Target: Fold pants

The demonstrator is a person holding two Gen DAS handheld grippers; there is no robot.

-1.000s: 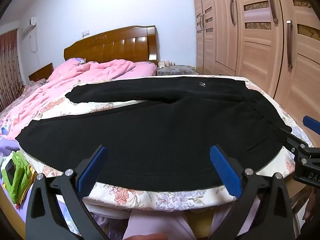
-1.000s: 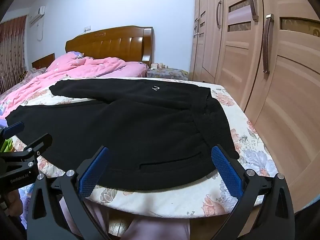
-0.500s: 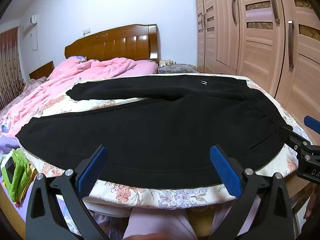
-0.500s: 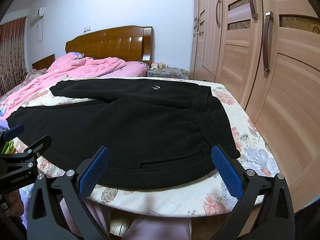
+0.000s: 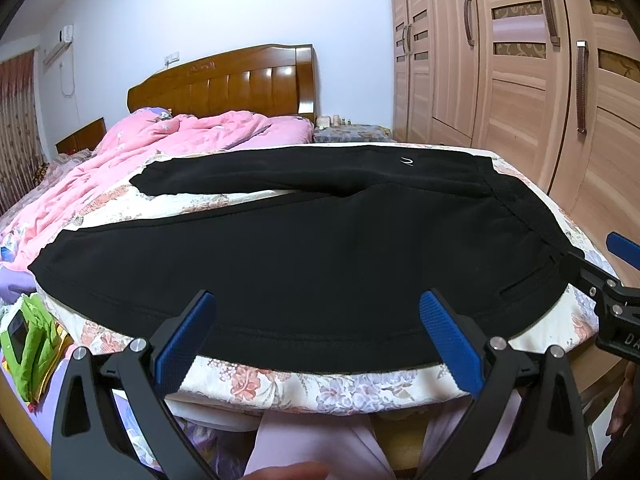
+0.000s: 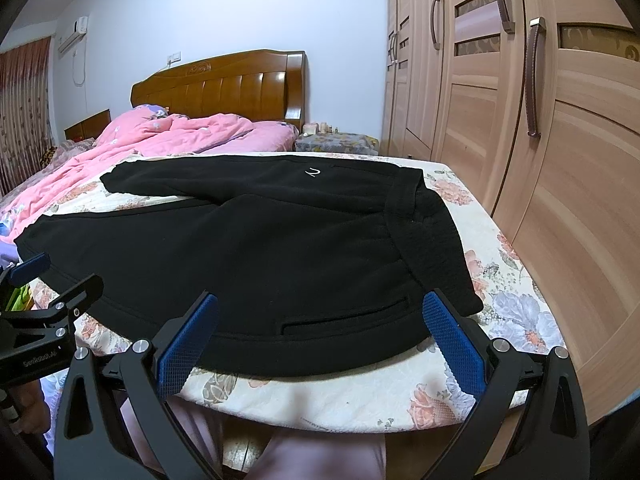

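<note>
Hovering spread wide and empty just short of the bed's (image 5: 360,392) near edge, the left claw (image 5: 316,336) and right claw (image 6: 320,336) face the black pants (image 5: 320,248) laid flat, seemingly ready for the first fold.

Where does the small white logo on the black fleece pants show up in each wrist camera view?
Left wrist view: the small white logo sits right of centre, on the far leg of the black fleece pants.
Right wrist view: logo near centre, upper half.
Shared landmark: the wooden headboard.
</note>
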